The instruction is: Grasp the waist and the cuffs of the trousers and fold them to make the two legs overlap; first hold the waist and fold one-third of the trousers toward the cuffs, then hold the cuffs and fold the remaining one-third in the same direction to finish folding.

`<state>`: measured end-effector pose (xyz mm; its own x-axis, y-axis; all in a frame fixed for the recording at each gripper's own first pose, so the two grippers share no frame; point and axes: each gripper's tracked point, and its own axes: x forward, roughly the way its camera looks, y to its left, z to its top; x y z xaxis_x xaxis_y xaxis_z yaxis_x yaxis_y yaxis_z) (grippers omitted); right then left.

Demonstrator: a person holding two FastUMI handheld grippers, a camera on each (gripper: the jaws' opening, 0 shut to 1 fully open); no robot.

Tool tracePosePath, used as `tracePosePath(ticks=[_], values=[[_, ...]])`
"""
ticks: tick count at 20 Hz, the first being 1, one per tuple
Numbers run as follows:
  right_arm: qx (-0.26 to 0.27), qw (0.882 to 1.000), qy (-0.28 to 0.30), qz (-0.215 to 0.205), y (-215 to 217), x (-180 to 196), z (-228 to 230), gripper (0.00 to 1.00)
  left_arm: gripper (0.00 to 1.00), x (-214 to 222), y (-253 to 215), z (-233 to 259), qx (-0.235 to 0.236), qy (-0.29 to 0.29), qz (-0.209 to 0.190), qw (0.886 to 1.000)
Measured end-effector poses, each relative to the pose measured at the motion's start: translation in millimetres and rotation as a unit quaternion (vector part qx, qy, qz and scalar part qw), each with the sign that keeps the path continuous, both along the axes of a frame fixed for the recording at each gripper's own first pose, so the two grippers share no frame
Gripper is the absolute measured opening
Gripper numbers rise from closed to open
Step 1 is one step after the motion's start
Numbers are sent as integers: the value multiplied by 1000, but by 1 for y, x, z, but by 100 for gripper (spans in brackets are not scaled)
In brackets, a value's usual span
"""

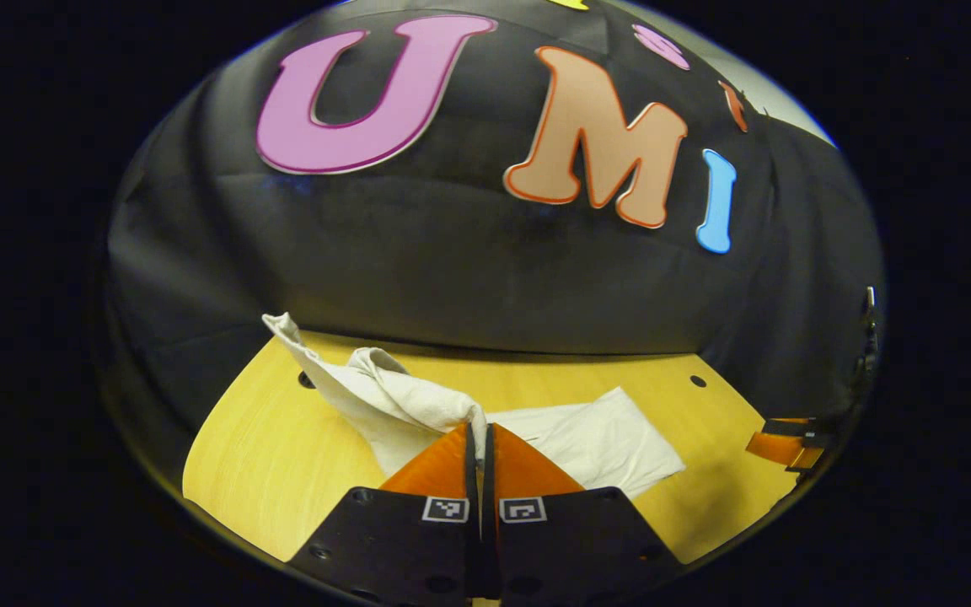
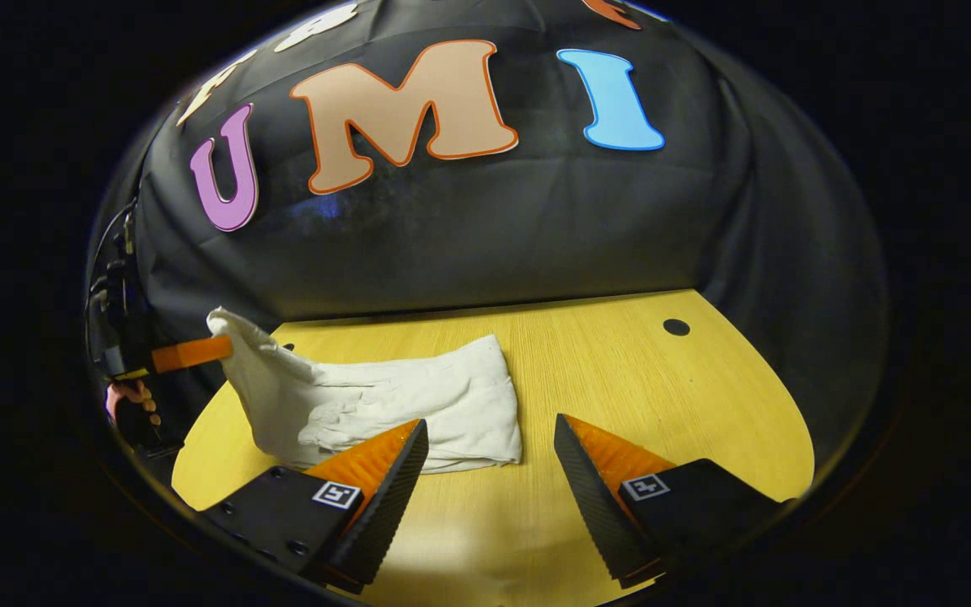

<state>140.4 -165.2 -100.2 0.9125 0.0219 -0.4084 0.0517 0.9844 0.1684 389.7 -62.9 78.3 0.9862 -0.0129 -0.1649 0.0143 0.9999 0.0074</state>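
Observation:
The white trousers (image 2: 401, 405) lie folded on the yellow wooden table (image 2: 620, 371), one end lifted off the surface. In the left gripper view my left gripper (image 1: 479, 432) is shut on that raised end of the trousers (image 1: 384, 396), and the cloth drapes down from it to the flat part (image 1: 603, 438). The left gripper (image 2: 224, 347) also appears at the far left of the right gripper view, holding up the cloth's corner. My right gripper (image 2: 490, 438) stands open just in front of the trousers' near edge, with nothing between its fingers.
The booth's black cloth wall rises behind the table. Small dark holes (image 2: 676, 327) mark the tabletop. A hand (image 2: 133, 403) holds the left gripper at the table's left edge. The right gripper's fingers (image 1: 785, 443) show at the right edge of the left gripper view.

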Motion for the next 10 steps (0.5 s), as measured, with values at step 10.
tracePosePath(ticks=[10], values=[[16, 1000, -3, 5, -50, 0, -4, 97, 0, 38, -152, -14, 32, 1, -91, 995]])
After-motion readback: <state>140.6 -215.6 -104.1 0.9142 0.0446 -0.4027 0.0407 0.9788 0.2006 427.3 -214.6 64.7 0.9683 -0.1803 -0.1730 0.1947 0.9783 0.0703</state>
